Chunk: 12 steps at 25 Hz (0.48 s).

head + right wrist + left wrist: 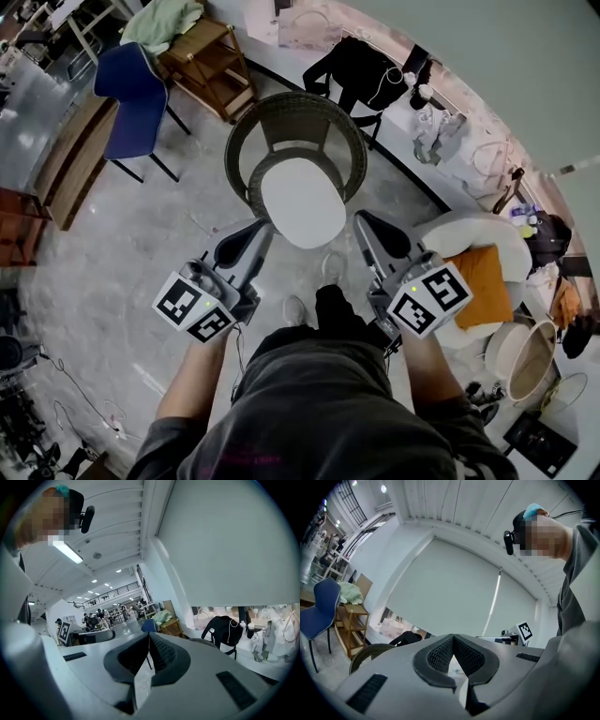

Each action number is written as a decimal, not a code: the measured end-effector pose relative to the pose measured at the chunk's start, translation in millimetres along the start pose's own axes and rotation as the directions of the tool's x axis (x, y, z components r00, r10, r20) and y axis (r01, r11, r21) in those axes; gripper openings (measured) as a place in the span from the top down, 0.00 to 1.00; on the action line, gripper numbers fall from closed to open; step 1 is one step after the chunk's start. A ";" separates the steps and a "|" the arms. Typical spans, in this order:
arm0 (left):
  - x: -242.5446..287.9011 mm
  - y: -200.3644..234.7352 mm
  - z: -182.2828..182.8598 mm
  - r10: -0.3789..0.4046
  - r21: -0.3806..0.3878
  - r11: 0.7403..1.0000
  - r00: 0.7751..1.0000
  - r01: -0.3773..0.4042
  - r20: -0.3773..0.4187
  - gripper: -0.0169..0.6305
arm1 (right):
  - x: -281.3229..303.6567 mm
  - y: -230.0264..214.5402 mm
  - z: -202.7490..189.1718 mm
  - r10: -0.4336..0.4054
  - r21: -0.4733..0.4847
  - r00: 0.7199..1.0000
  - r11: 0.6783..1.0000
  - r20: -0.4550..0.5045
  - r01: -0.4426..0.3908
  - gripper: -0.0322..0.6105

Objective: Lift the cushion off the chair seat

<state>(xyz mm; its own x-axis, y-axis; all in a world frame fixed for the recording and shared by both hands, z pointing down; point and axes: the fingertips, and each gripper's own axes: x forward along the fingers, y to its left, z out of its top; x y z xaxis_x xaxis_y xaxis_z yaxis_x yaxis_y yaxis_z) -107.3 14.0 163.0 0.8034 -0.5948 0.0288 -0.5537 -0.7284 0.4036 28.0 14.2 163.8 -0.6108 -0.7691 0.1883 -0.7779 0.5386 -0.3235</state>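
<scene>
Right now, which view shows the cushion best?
The head view: the whole white cushion lies in plain sight on the chair seat. The left gripper view catches only the chair's rim at lower left; the right gripper view shows at most a sliver of rim. Neither clearly shows the cushion.

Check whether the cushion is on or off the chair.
On. The cushion lies flat on the chair seat; the left claw and right claw are shut, holding nothing.
</scene>
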 end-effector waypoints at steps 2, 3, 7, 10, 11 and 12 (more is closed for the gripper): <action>15.2 12.7 -9.0 0.027 -0.015 1.000 1.000 -0.027 -0.013 0.96 | 12.4 -21.8 -6.2 0.006 0.009 1.000 1.000 -0.023 -0.006 0.93; 23.9 18.9 -13.8 0.041 -0.021 0.999 0.999 -0.041 -0.019 0.96 | 18.2 -32.4 -8.3 0.013 0.013 0.999 1.000 -0.034 -0.012 0.93; 63.4 46.4 -31.2 0.094 -0.037 0.995 0.994 -0.096 -0.050 0.96 | 43.0 -75.8 -14.4 0.046 0.022 0.996 0.999 -0.077 -0.044 0.93; 88.3 65.9 -44.2 0.126 -0.042 0.991 0.989 -0.129 -0.073 0.96 | 61.4 -107.8 -23.2 0.061 0.038 0.993 0.998 -0.103 -0.057 0.93; 95.4 71.9 -49.9 0.136 -0.043 0.989 0.987 -0.140 -0.081 0.96 | 67.0 -117.8 -28.1 0.064 0.047 0.992 0.997 -0.110 -0.059 0.93; 101.8 77.7 -56.7 0.147 -0.044 0.987 0.985 -0.152 -0.090 0.96 | 72.2 -127.4 -34.6 0.067 0.057 0.991 0.997 -0.118 -0.061 0.93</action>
<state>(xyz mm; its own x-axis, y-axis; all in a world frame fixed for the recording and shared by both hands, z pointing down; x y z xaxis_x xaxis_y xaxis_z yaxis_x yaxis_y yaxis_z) -56.1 -83.9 249.1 0.7296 -0.6624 0.1700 -0.6587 -0.6140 0.4348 77.8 -98.1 250.8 -0.6748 -0.6852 0.2743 -0.7298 0.5640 -0.3863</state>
